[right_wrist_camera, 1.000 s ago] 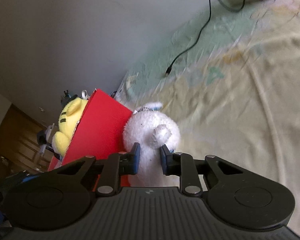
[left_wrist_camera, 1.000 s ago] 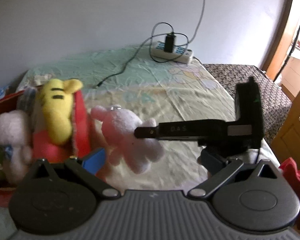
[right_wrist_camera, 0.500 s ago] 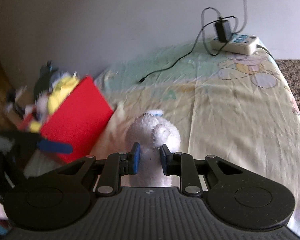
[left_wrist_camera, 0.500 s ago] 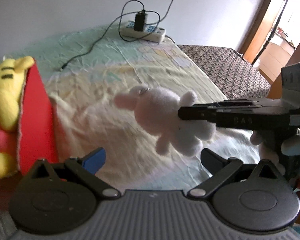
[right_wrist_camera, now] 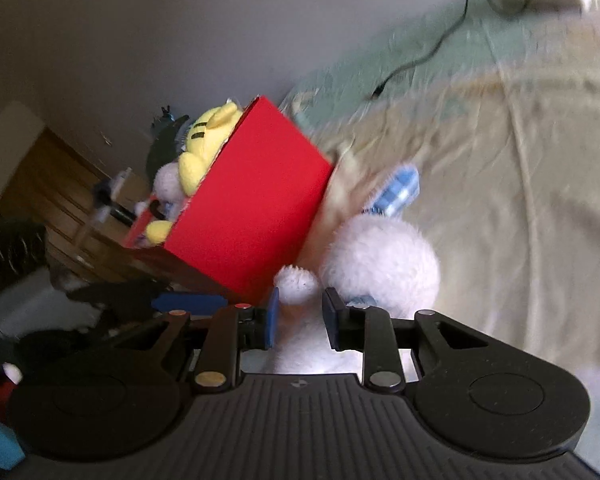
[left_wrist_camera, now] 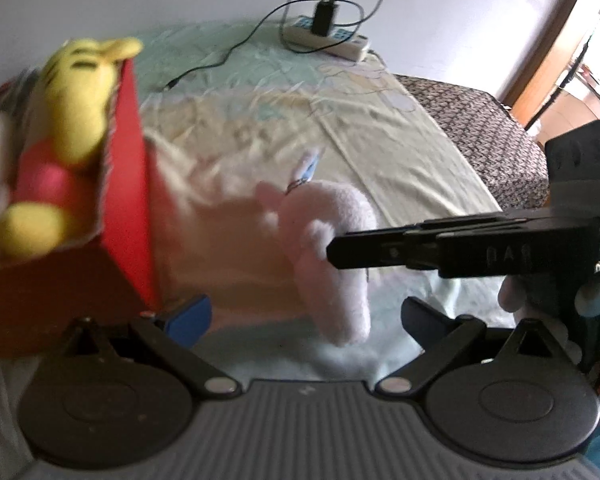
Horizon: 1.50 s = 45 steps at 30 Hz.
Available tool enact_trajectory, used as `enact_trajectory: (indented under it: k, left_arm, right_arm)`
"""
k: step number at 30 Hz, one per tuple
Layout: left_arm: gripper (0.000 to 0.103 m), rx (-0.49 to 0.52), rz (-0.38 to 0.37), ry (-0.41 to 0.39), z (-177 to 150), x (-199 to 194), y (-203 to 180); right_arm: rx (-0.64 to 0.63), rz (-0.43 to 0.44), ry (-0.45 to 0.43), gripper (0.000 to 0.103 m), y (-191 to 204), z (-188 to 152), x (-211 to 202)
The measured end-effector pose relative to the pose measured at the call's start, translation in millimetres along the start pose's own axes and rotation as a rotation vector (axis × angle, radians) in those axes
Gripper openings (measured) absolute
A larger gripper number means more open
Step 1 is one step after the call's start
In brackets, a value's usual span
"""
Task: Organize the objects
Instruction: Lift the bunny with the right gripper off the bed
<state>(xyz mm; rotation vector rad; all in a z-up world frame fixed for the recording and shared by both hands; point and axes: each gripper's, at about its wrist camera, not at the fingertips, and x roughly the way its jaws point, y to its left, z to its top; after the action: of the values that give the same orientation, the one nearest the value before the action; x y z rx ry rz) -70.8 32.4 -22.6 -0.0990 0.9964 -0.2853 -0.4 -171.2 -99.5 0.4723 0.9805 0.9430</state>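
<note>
A white plush toy with a blue checked tag hangs low over the bed sheet, just right of a red box. My right gripper has its jaws opening, with a limb of the plush still filling the gap between the blue pads. In the left wrist view this gripper reaches in from the right onto the white plush toy. A yellow plush and other soft toys lie in the red box. My left gripper is open and holds nothing, just in front of the toy.
A white power strip with a black charger and trailing cable lies at the far end of the bed. A brown patterned mattress edge shows on the right, with a wooden door frame beyond. Wooden furniture stands behind the red box.
The right gripper's fingers have parted a little around the plush limb. The plush has come down closer to the sheet beside the red box. The left gripper has dipped lower.
</note>
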Motion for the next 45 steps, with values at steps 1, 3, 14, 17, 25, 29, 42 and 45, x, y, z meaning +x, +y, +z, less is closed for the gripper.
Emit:
enact_trajectory:
  k: [1,3,14,17,25,29,42,45]
  left_arm:
    - [0.101,-0.007,0.002,0.002,-1,0,2]
    - [0.101,-0.02,0.004,0.005,-3,1,5]
    - [0.1,0.024,-0.007,0.011,4,16,-9]
    - [0.098,0.066,0.006,0.014,9,22,-18]
    - [0.096,0.046,-0.039,-0.003,26,23,-18]
    - [0.082,0.033,-0.028,0.011,34,31,-16]
    - [0.054,-0.097,-0.029,0.15,23,73,12]
    - [0.055,-0.096,-0.026,0.155,22,72,14]
  right_arm:
    - [0.009,0.006,0.005,0.027,0,0,3]
    - [0.005,0.005,0.003,0.027,4,-1,5]
    - [0.128,-0.074,-0.217,0.026,-15,5,-32]
    - [0.221,-0.089,-0.266,0.026,-30,3,-37]
    - [0.346,0.073,-0.192,0.023,-43,6,-20]
    - [0.306,0.091,-0.156,0.023,-34,7,-13]
    - [0.378,-0.124,-0.2,0.028,-65,3,-28]
    - [0.376,-0.094,-0.147,0.029,-61,-2,-10]
